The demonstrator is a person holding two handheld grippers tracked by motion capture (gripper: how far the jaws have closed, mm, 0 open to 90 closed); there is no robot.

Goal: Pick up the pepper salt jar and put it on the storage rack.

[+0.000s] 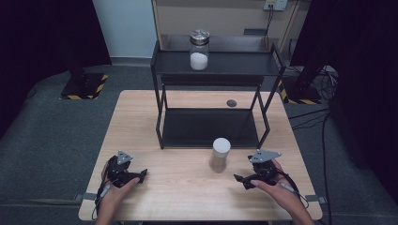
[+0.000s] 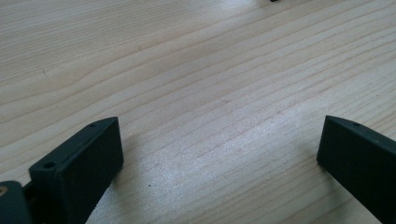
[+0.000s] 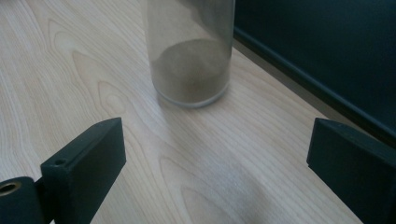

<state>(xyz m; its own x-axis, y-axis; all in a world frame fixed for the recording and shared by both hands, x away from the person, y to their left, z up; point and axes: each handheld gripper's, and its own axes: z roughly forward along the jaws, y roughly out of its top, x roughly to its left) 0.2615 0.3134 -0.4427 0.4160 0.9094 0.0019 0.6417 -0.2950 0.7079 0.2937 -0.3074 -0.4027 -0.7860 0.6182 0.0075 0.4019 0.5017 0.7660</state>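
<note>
A clear jar (image 1: 220, 153) with a white lid and brownish powder in its bottom stands on the wooden table (image 1: 183, 187), just in front of the black rack. My right gripper (image 1: 243, 180) hovers to its right, held in a hand, jaws pointing toward it. In the right gripper view the jar (image 3: 191, 60) stands ahead of the right gripper (image 3: 217, 149), whose jaws are wide apart with nothing between them. My left gripper (image 1: 140, 175) rests near the table's front left. Its view shows the left gripper (image 2: 219, 140) open over bare wood.
A black two-level rack (image 1: 159, 89) stands at the back of the table. A second jar (image 1: 199, 49) with a metal lid and white powder sits on its top shelf. A small dark disc (image 1: 231, 102) lies behind the lower shelf (image 1: 206, 126).
</note>
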